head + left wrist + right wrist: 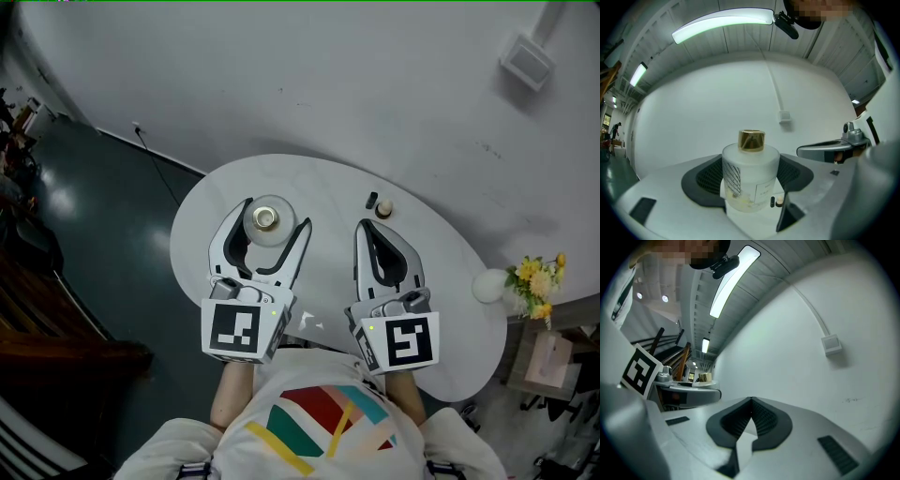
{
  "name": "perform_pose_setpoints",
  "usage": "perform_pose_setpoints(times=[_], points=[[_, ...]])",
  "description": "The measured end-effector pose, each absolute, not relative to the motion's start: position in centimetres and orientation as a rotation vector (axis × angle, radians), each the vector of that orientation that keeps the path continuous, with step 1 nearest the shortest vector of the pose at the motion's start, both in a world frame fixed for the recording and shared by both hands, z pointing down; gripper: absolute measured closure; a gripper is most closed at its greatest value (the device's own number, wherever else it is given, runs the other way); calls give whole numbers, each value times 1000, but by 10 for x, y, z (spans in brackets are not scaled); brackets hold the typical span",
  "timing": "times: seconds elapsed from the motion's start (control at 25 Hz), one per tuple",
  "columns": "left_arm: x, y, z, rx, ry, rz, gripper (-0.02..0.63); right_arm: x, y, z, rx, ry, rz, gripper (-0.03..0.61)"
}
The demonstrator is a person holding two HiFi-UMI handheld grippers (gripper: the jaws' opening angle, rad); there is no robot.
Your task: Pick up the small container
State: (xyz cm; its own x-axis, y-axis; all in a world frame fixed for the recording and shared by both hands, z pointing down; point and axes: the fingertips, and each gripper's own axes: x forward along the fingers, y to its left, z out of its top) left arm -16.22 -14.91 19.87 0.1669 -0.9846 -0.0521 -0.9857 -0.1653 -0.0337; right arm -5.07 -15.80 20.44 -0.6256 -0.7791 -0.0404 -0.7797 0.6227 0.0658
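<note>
A frosted bottle with a gold cap (267,221) (751,176) stands on the round white table (450,281). My left gripper (273,212) (751,178) is shut on it, one dark pad against each side. A small cream container (383,209) (779,202) sits beside a small black piece (371,200) near the table's far edge. My right gripper (367,225) (750,404) is shut with nothing in it, its tips just short of the small container. The right gripper view does not show the container.
A white round vase (489,286) with yellow flowers (536,277) stands at the table's right edge. A white wall (375,84) curves behind the table, with a small box (527,61) mounted on it. Dark floor (84,244) lies to the left.
</note>
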Motion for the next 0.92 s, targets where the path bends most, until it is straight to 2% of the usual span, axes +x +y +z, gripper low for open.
perform_pose_setpoints(times=[0.92], points=[[-173, -131, 195, -2300, 2033, -20, 267, -40, -143, 208, -1375, 2806, 95, 569]])
